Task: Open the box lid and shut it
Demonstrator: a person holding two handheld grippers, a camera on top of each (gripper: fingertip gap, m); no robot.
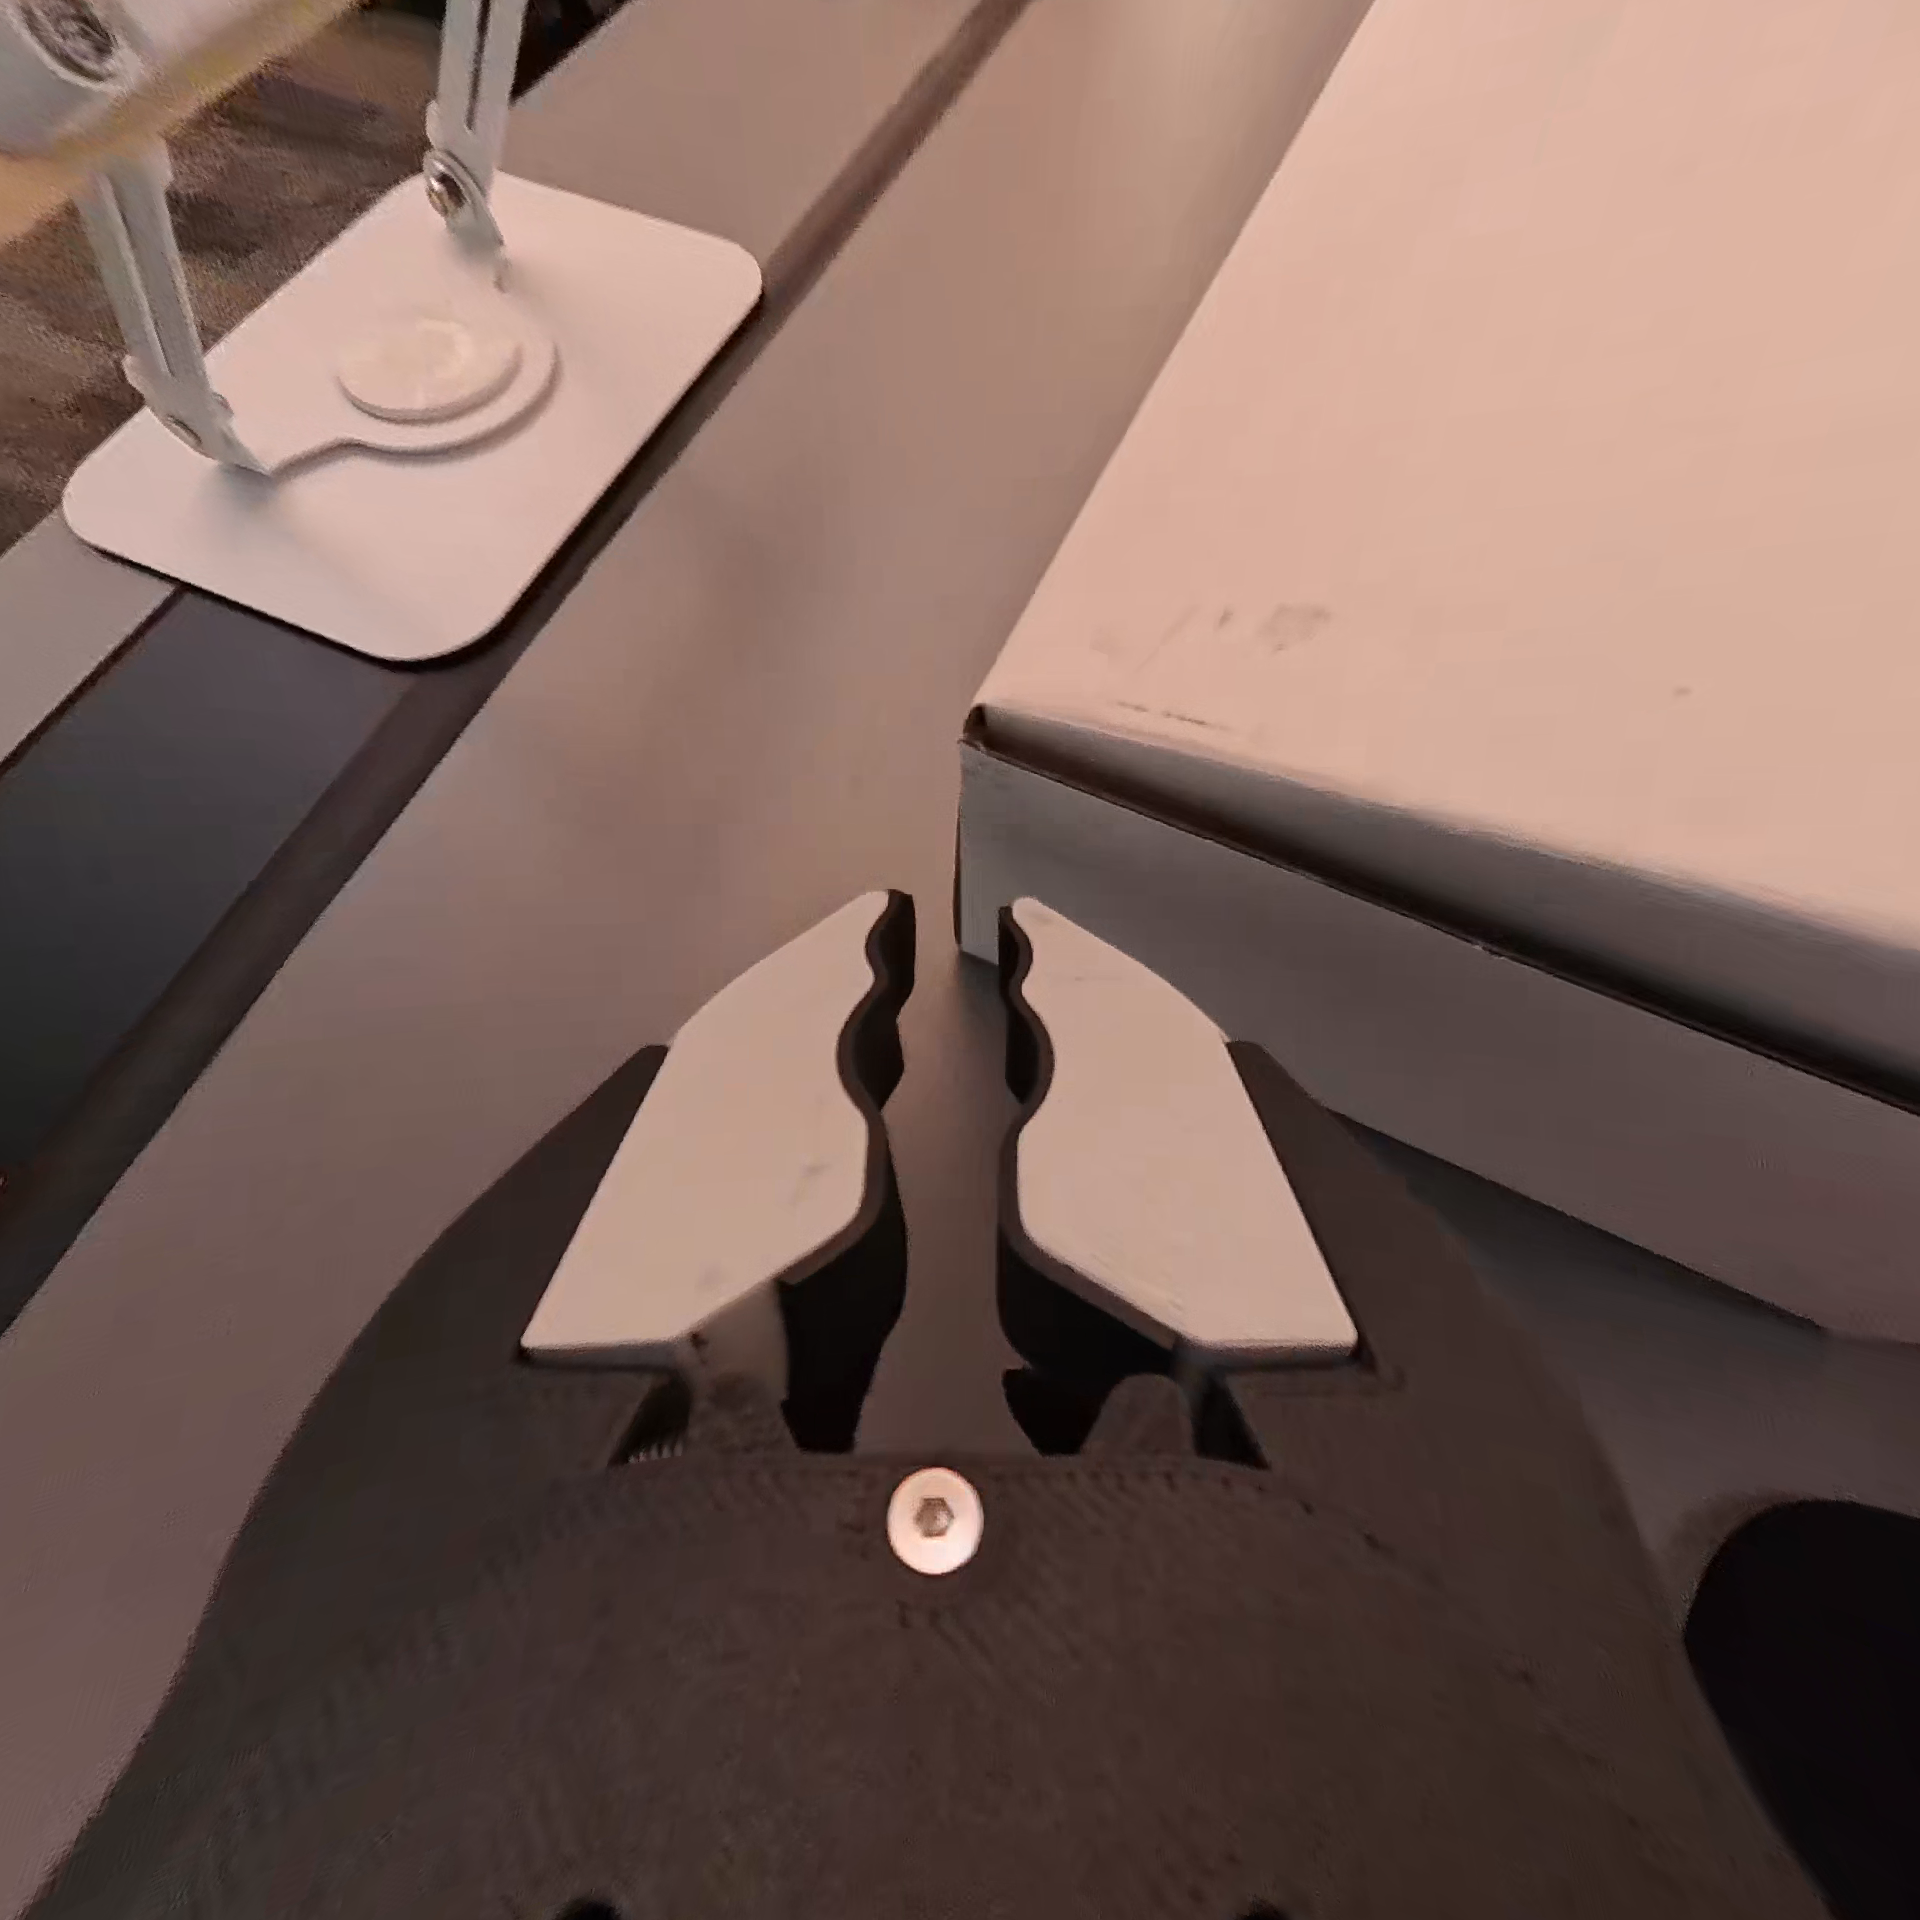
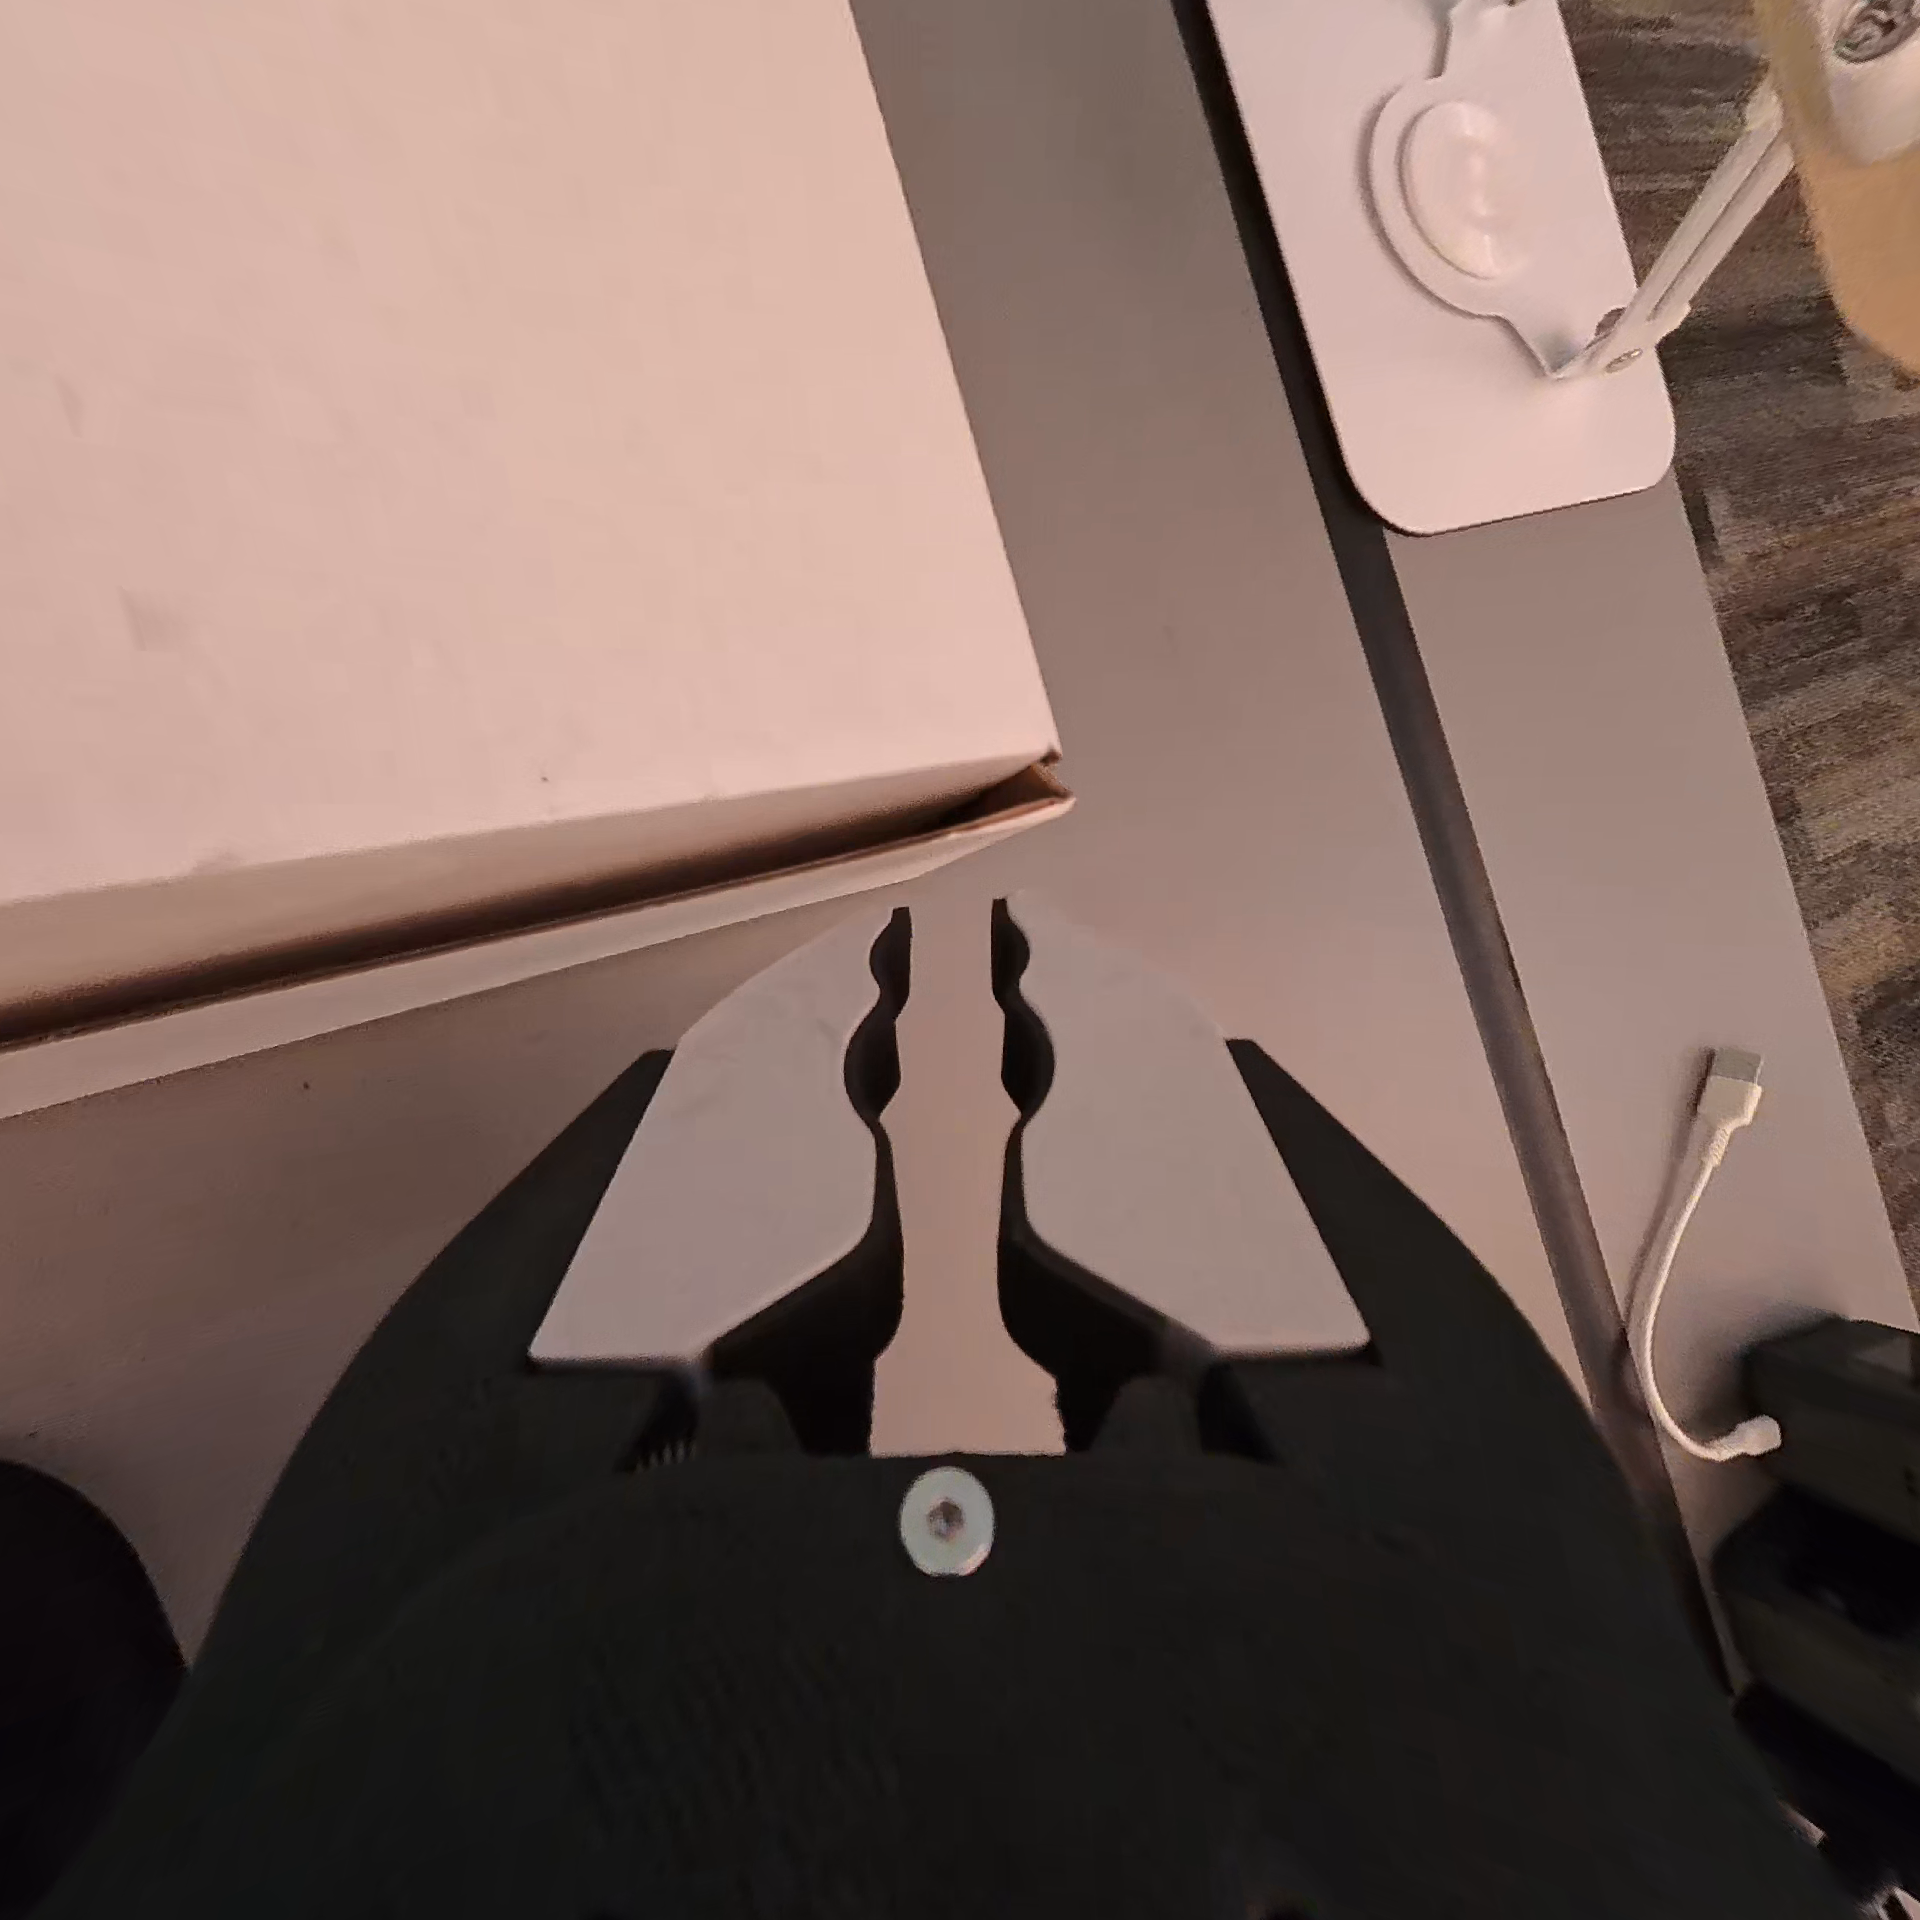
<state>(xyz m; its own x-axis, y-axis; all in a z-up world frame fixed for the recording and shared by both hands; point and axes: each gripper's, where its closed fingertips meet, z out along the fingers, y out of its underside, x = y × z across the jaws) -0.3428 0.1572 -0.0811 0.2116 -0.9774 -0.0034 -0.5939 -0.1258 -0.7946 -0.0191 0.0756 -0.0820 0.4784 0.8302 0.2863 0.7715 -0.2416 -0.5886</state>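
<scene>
A large white cardboard box (image 1: 1507, 468) lies flat on the grey table, its lid (image 2: 416, 416) down with a thin dark seam along the front edge. My left gripper (image 1: 956, 914) sits low at the box's front left corner, its jaws a narrow gap apart and empty. My right gripper (image 2: 951, 914) sits just below the box's front right corner (image 2: 1039, 800), where the lid flap gapes slightly. Its jaws are also a narrow gap apart and empty. Neither gripper holds the lid.
A white stand with a flat base (image 1: 416, 416) and thin legs stands beyond the box on a dark strip of the table; it also shows in the right wrist view (image 2: 1455, 260). A white cable (image 2: 1704, 1247) lies at the right, and carpet lies past the table edge.
</scene>
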